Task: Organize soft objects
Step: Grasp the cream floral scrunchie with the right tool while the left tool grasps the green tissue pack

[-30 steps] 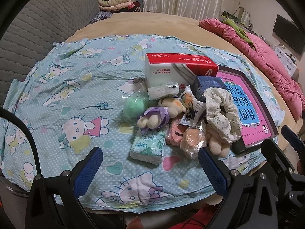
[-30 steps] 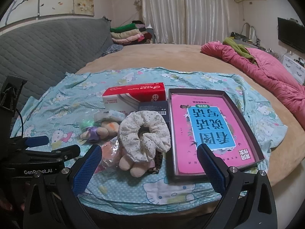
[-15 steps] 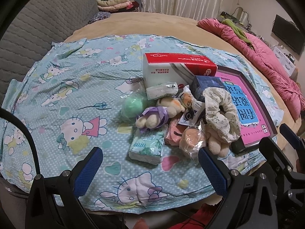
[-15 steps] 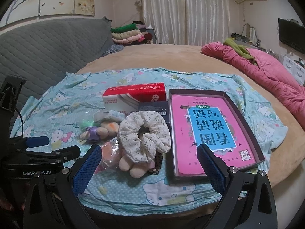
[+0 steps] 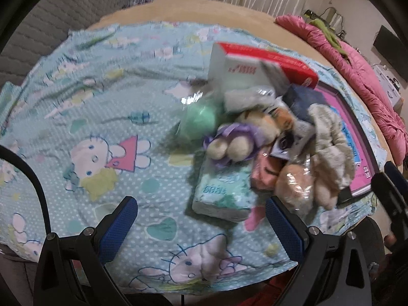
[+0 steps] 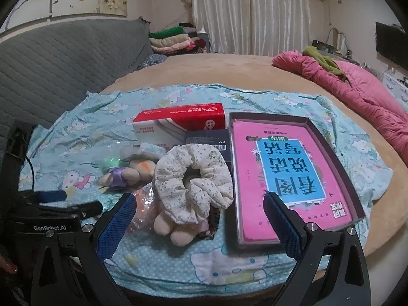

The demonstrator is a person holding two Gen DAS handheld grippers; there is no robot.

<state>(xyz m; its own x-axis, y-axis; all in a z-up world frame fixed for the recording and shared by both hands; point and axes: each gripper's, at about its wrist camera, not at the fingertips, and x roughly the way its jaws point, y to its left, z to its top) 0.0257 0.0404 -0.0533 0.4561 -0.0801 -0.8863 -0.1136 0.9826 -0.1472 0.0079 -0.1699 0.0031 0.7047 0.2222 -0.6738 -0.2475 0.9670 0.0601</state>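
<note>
**Left tool closes in on the pile of soft things**

The left tool (image 5: 201, 225) has come forward and lower than a second ago, fast enough to blur its view. Its two blue-padded fingers stand wide apart and hold nothing. Just ahead of them, slightly right, lies a mint-green tissue pack (image 5: 223, 195), now the nearest item. That suggests a first pick is about to begin; nothing has been sorted yet.

The right tool (image 6: 197, 223) has barely moved. It too is spread wide and empty. Directly ahead, between its fingers, sits a cream floral scrunchie (image 6: 195, 176), puffy and ring-shaped, resting on a beige plush toy (image 6: 173, 229).

Further out from the left tool are a purple-ribboned plush (image 5: 234, 142), a green ball in clear wrap (image 5: 201, 119) and a peach item in crinkly plastic (image 5: 293, 186). Behind stands a red and white box (image 6: 181, 125). Right of the right tool lies a dark tray (image 6: 354, 199) holding a pink book (image 6: 285, 170). Everything rests on a blue cartoon-print cloth (image 6: 255, 260) spread over the bed.
</note>
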